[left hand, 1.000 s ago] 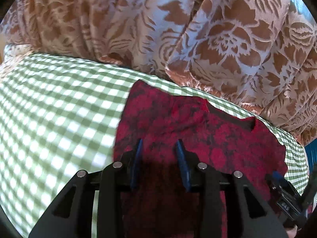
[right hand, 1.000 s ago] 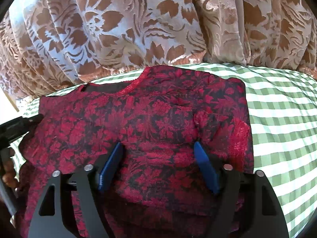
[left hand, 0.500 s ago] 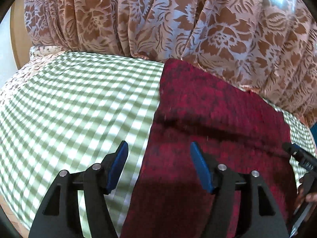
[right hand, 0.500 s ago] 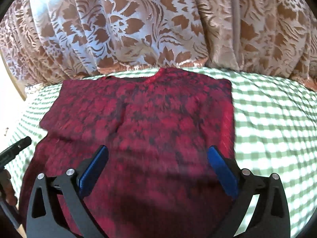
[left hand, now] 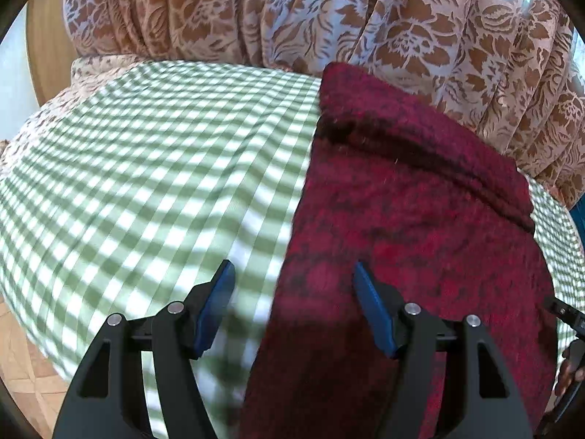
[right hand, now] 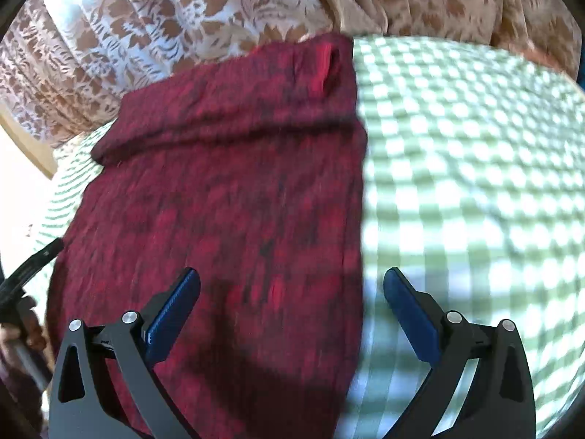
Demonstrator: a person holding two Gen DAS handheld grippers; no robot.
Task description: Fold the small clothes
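A dark red patterned top [left hand: 413, 226] lies flat on the green checked cloth [left hand: 146, 168], its far end folded over in a thick band near the curtain. It also shows in the right wrist view [right hand: 226, 205]. My left gripper [left hand: 292, 292] is open and empty, straddling the garment's left edge near its lower part. My right gripper [right hand: 292, 292] is open and empty, straddling the garment's right edge.
A brown and white floral curtain [left hand: 329, 18] hangs close behind the surface. Checked cloth [right hand: 475, 168] spreads to the right of the garment. Wooden floor [left hand: 22, 366] shows at the lower left. The other gripper's tip [right hand: 33, 267] shows at the left edge.
Both grippers have let go of the garment, opened wide and pulled back toward its near end. The top's far end now lies folded over.
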